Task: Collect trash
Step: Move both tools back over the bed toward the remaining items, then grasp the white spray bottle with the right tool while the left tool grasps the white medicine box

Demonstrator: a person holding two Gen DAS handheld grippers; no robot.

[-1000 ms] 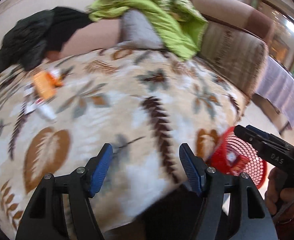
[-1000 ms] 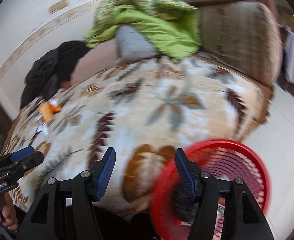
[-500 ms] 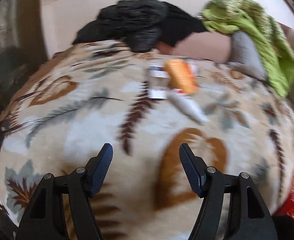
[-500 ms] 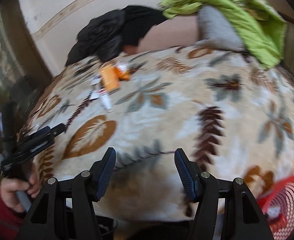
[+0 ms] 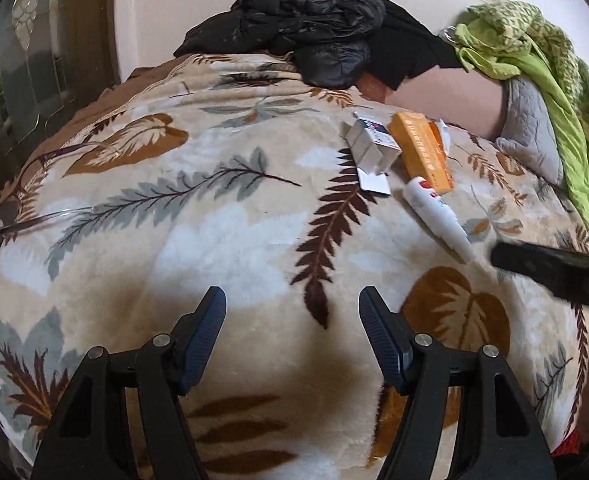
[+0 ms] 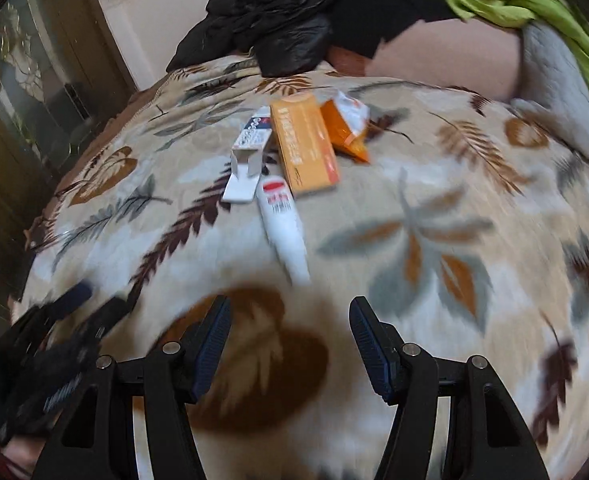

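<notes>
Trash lies in a small cluster on the leaf-patterned blanket [image 5: 222, 240], toward its far edge and nearer the far right corner than the left. You have four pieces there: a white tube [image 5: 434, 212] with a red mark, lying flat with its narrow end pointing toward the near edge; an orange box [image 5: 422, 152] just beyond it, touching or nearly touching the tube's broad end; a small white carton [image 5: 370, 146] with an open flap, right beside the orange box on its left; and a crumpled orange-and-white wrapper [image 6: 346, 120] tucked against the far side of the orange box, seen best from your right wrist camera. Your left gripper [image 5: 292, 336] hovers over bare blanket near the near edge, its blue-padded fingers [image 5: 206, 340] spread apart with nothing between them. Your right gripper [image 6: 290, 340] is also spread wide and empty, pointing down at the blanket just short of the tube's narrow end; in the left wrist view its dark tip [image 5: 550, 268] shows blurred beside that end of the tube, and whether it touches you cannot tell. Along the far edge sit a heap of black clothing [image 5: 314, 28], a grey cushion [image 5: 530, 136] at the far right and a crumpled green cloth [image 5: 534, 40] draped over it. A sliver of something red [image 5: 570, 440] shows at the near right corner in the left wrist view.
</notes>
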